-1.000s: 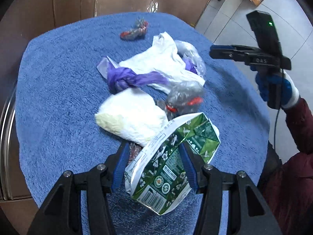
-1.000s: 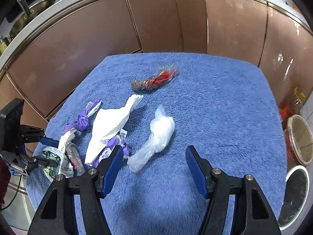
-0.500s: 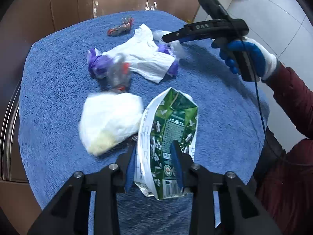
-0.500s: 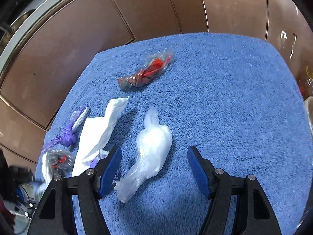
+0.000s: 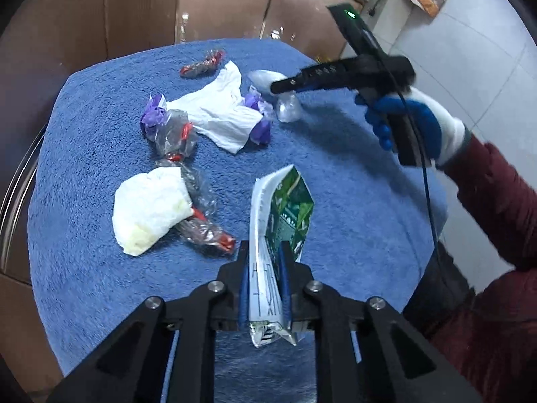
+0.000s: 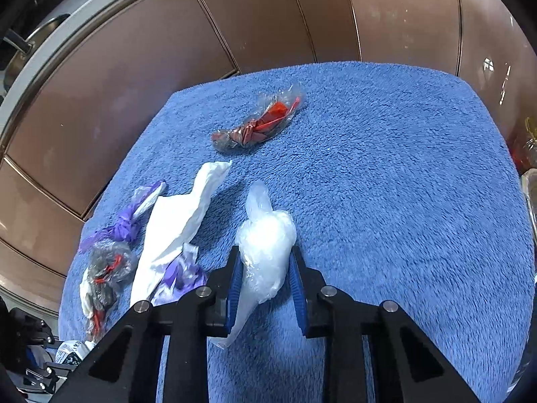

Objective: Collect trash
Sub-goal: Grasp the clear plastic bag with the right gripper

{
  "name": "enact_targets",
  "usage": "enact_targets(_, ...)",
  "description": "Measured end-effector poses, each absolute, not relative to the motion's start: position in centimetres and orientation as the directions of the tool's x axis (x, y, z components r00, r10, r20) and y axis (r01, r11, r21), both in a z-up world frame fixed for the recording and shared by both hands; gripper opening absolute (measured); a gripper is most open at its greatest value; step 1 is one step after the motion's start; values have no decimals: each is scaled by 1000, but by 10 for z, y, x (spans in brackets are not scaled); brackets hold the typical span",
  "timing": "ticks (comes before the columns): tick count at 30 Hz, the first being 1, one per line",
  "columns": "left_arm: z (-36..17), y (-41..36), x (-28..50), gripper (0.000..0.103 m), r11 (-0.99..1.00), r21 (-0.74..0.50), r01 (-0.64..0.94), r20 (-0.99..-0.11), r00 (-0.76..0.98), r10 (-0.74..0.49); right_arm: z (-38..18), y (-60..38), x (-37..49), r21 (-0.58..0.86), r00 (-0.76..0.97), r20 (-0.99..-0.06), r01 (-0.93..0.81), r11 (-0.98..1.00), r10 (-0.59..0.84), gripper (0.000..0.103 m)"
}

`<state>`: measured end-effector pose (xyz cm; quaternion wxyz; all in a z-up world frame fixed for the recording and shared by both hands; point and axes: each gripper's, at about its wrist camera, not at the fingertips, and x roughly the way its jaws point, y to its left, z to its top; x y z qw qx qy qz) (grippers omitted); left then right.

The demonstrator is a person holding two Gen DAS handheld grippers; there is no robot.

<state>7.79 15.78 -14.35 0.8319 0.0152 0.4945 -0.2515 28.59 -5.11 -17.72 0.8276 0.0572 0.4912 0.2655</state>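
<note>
The green and white carton [image 5: 282,235], crushed flat, stands on edge between the jaws of the left gripper [image 5: 265,282], which are narrow and pressed on its two faces near its lower end; gripping it across the flat sides is probably what keeps so limp a pack from folding over, and it looks lifted just clear of the blue towel [image 5: 84,235] that covers the desk. The clear plastic bag [image 6: 265,252] lies on the towel near the middle, and the right gripper [image 6: 265,282] has its blue pads at either side of the bag's bulging body, the jaws drawn in close around it; whether they already squeeze it firmly I cannot tell, since the film may only be brushing the pads. Its thin tail trails back under the gripper, so taking it by the fuller part seems the surer hold. Left of the carton lie a white crumpled wad [image 5: 151,211] and a clear wrapper with red bits [image 5: 201,225], touching one another. Farther off are a white bag [image 5: 221,114] knotted with purple plastic [image 5: 152,117], and at the far edge, apart from the rest, a red and clear wrapper [image 6: 258,127]. These lie loose, so the collecting is judged to be at an early stage.
</note>
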Motion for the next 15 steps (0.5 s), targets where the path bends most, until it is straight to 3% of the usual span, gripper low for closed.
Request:
enact_targets(6, -143, 153, 73, 13, 877, -353, 327, -787, 403, -467, -158, -88, 256, 363, 428, -747, -377, 852, 508, 25)
enact_targets(15, -130, 129, 78, 13, 865, -420, 275, -749, 432, -502, -145, -169, 207, 369, 504, -713, -322, 872, 487, 25)
